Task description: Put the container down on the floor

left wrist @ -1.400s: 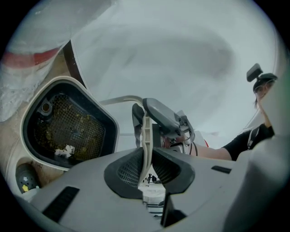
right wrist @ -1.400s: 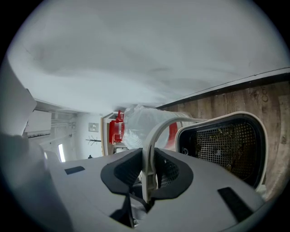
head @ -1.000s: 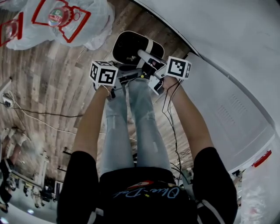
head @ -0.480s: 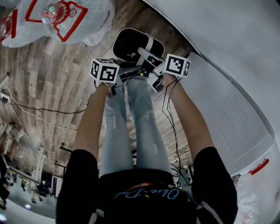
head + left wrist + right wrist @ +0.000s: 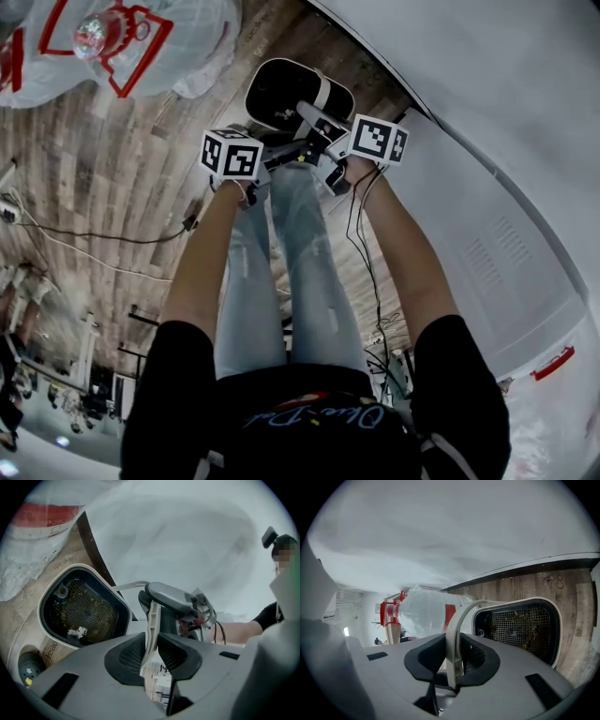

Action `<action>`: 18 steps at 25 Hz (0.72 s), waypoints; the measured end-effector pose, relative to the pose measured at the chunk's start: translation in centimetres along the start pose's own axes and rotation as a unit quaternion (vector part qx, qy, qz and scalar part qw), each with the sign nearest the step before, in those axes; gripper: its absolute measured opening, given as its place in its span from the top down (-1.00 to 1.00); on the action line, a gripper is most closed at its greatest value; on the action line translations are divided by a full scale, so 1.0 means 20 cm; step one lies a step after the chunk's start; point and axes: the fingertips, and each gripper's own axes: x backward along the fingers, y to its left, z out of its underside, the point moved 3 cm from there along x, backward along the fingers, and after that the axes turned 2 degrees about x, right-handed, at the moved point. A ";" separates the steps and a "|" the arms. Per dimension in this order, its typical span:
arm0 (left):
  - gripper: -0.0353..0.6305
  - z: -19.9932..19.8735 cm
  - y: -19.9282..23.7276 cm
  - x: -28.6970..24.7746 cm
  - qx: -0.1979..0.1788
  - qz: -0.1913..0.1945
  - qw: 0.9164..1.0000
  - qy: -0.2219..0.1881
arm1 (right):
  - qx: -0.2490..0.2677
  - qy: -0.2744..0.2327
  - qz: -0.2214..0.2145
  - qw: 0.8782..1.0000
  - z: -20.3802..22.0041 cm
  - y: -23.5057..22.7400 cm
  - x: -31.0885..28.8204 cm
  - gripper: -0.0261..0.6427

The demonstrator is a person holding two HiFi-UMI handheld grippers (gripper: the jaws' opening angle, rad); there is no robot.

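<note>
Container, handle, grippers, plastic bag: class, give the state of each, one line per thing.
Container: open on top, mesh basket with scraps inside.
Handle: raised, clamped in both pairs of jaws.
Left gripper: shut on Handle.
Right gripper: shut on Handle.
Plastic bag: lying on the floor.

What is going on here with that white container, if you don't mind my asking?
A person holds a claw in each hand. The left claw and the right claw are both shut on the white handle of a container with a dark mesh inside. It appears to hang just above the wooden floor, not yet set down.
</note>
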 end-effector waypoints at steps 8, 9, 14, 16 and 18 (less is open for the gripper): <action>0.69 0.01 0.04 -0.02 0.015 -0.017 1.000 -0.009 | 0.003 0.011 0.030 0.999 0.02 -0.04 -0.02 0.73; 0.69 0.01 0.04 -0.01 0.013 -0.021 1.000 -0.010 | 0.002 0.011 0.031 0.999 0.02 -0.04 -0.02 0.73; 0.68 0.00 0.05 -0.01 0.009 -0.026 0.999 -0.018 | -0.006 0.004 0.039 0.999 0.01 -0.05 -0.03 0.73; 0.68 -0.01 0.05 0.00 0.008 -0.028 0.999 -0.020 | -0.010 -0.001 0.043 0.999 0.00 -0.05 -0.04 0.73; 0.68 -0.03 0.05 0.01 0.007 -0.031 0.999 -0.023 | -0.015 -0.006 0.045 0.999 -0.01 -0.04 -0.06 0.73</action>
